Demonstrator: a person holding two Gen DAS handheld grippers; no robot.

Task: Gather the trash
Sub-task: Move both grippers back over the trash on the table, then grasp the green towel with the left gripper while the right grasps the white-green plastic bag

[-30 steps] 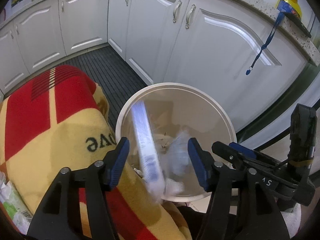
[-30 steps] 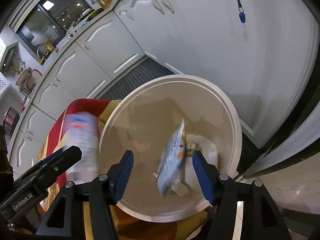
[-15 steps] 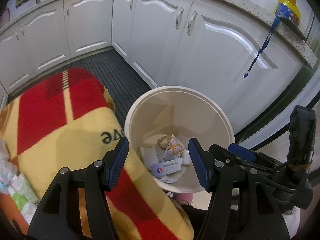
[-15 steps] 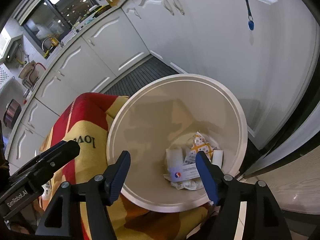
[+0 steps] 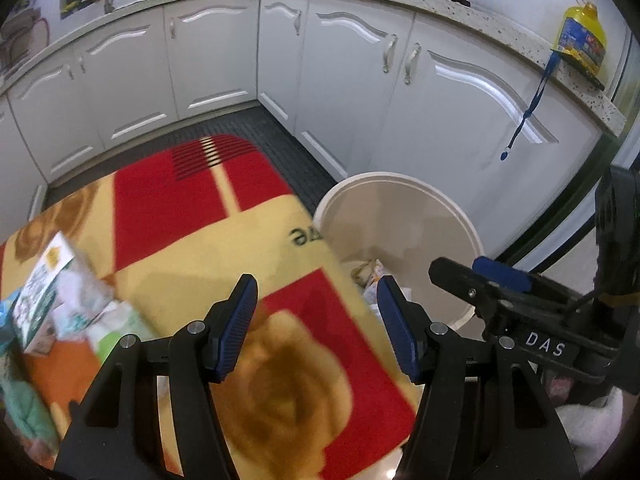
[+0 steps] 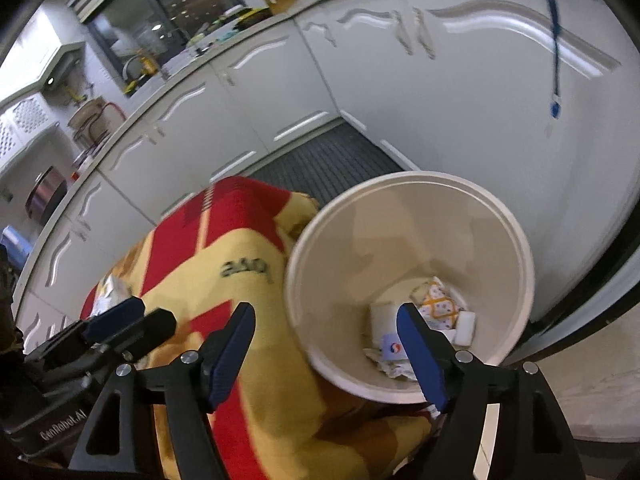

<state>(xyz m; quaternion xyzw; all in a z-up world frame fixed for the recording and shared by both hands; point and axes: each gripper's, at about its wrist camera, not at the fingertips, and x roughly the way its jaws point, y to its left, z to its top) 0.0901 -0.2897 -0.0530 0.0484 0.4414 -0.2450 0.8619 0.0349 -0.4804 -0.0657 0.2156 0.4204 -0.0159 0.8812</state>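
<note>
Cream plastic waste bin [image 6: 516, 248] stands on the floor against white kitchen cabinets [image 5: 348, 80], just beside a table draped in a red-and-yellow blanket [image 5: 248, 248].

Bin contents, right wrist view: trash in a small heap at the bottom. White wrapper with an orange lattice print [image 6: 438, 304]. Small white card with a red-and-blue round logo [image 6: 391, 349]. White blocks or packets and crumpled paper around them. From the left wrist only an edge of this heap shows, past the blanket's corner.

Left gripper [image 5: 316, 324]: blue pads apart at a middling gap, nothing between them. It hangs over the blanket near the bin-side edge of the table, angled downward.

Right gripper [image 6: 328, 354]: jaws opening, nothing between the pads. Its right pad lies over the bin mouth in the picture, its left pad over the blanket. The gripper sits above the bin rim, not inside.

More trash on the blanket, far left in the left wrist view: a small carton with green print and a yellow patch [image 5: 42, 294], tilted, with white and pale-green crumpled wrappers [image 5: 108, 316] just beside it. Blurred; details unreadable.

Blue lanyard [image 5: 528, 108] hangs down a cabinet door from the speckled countertop [image 5: 500, 32]. Yellow bottle [image 5: 582, 36] on that countertop, above it.
</note>
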